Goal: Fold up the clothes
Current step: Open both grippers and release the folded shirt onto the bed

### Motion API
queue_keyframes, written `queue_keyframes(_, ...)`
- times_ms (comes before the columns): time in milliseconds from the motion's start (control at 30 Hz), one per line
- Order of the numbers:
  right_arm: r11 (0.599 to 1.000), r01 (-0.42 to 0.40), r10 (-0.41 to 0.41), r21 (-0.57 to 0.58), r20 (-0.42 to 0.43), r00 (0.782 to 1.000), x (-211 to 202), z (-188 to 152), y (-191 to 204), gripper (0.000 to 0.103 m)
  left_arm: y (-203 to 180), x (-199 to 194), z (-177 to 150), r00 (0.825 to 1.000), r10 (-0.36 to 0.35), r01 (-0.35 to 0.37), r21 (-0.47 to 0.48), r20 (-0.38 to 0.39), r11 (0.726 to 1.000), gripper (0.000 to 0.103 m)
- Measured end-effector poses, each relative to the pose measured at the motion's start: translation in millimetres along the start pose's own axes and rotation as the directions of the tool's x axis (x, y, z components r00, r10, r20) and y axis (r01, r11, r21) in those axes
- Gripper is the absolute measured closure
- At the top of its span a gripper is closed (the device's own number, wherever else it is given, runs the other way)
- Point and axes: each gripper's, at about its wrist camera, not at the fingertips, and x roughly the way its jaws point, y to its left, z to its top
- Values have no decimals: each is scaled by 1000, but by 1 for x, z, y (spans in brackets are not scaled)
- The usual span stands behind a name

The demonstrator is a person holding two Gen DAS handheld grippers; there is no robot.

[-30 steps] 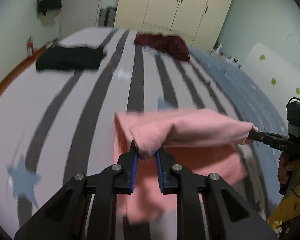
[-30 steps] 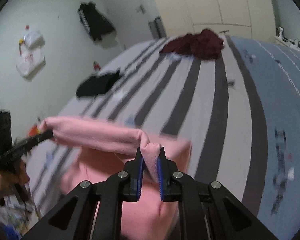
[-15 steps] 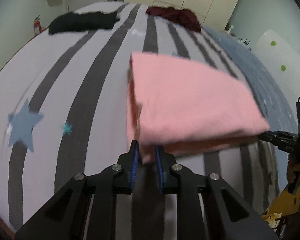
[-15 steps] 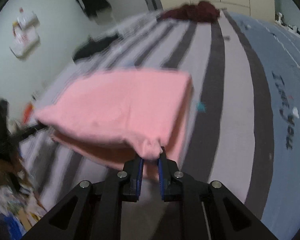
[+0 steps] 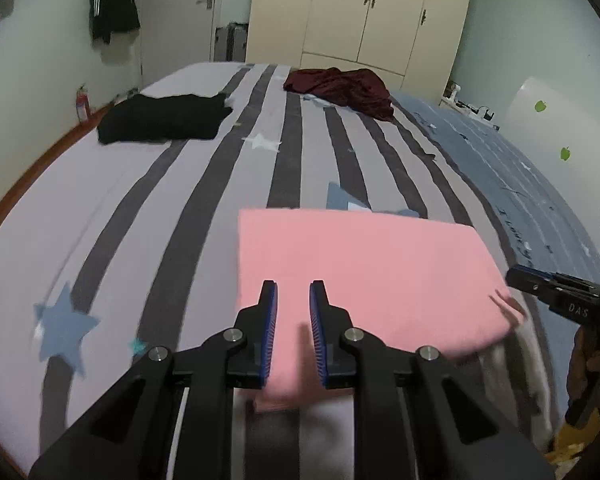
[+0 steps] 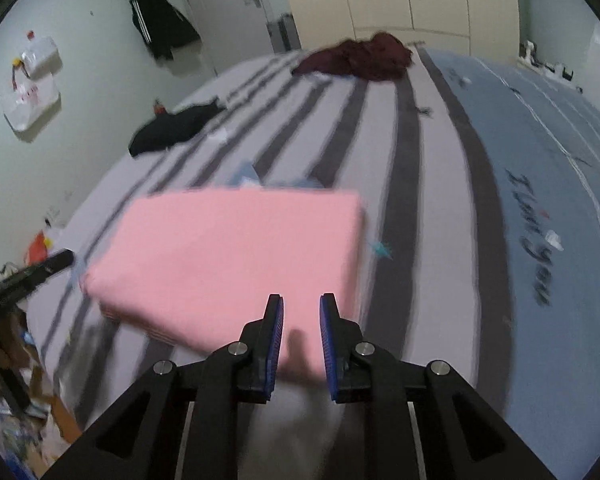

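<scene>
1. Left wrist view: left gripper (image 5: 293,308) low centre of frame, jaws parted, nothing between the pads; it hangs over the near edge of the pink garment (image 5: 364,272).
2. Same view: pink garment lies folded in a flat rectangle on the striped bed (image 5: 148,184), centre-right of frame. Right gripper (image 5: 518,276) enters at right edge, tip just beside the garment's right corner; corner blurred, contact can't be told.
3. Upper frame: black garment (image 5: 164,122) upper left, looks folded; maroon garment (image 5: 340,88) top centre, crumpled.
4. Right wrist view: right gripper (image 6: 300,320) low centre, jaws apart, clamping nothing, above the pink garment (image 6: 236,260) near edge. Left gripper (image 6: 56,260) at left edge, near the other corner.
5. Status, judged: pink fold appears done and released. Maroon (image 6: 360,58) at top centre is unfolded, prob. next. Black (image 6: 172,128) at upper left needs no obvious work.
</scene>
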Motion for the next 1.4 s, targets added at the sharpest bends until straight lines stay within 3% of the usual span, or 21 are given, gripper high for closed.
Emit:
queue_keyframes(133, 1000, -7, 8, -25, 29, 1000, 29, 6, 19, 86, -9, 39, -30, 997, 63, -62, 44, -35, 997, 89)
queue_keyframes(233, 999, 37, -37, 5, -1, 999, 52, -14, 14, 89, -2, 50, -52, 996, 77, -76, 15, -42, 997, 87)
queue_keyframes(300, 999, 48, -49, 13, 9, 999, 58, -29, 6, 90, -4, 45, -46, 996, 82, -82, 1, -43, 997, 87)
queue_keyframes(467, 997, 76, -75, -11, 44, 996, 24, -26, 16, 85, 0, 10, -29, 999, 50, -49, -55, 20, 997, 87)
queue_keyframes(533, 999, 35, -36, 23, 28, 999, 15, -29, 16, 85, 0, 9, -36, 999, 43, -44, -49, -5, 998, 87)
queue_keyframes(667, 999, 51, -50, 4, -33, 998, 19, -52, 13, 87, 9, 22, -65, 996, 73, -75, -23, -45, 997, 87)
queue_keyframes(800, 998, 44, -42, 38, -50, 998, 23, -63, 1, 90, 14, 24, -57, 995, 82, -85, -54, -51, 995, 87)
queue_keyframes(900, 997, 58, -56, 48, -53, 997, 19, -53, 2, 89, 11, 15, -38, 996, 83, -84, -71, -24, 994, 87)
queue_keyframes(1000, 997, 57, -58, 58, 8, 998, 8, -29, 5, 85, -2, 10, -13, 999, 36, -34, -62, 36, 997, 86)
queue_keyframes(1167, 999, 27, -29, 35, 73, 997, 28, 17, 19, 85, -29, 44, 30, 997, -29, 30, -17, 70, 999, 84)
queue_keyframes(1300, 1000, -10, 9, 15, 98, 995, 62, 49, 33, 85, -47, 89, 45, 997, -62, 62, 22, 37, 998, 84)
queue_keyframes(1400, 1000, -5, 6, -7, 87, 996, 90, 61, 39, 84, -46, 126, 36, 999, -34, 35, 48, -23, 998, 85)
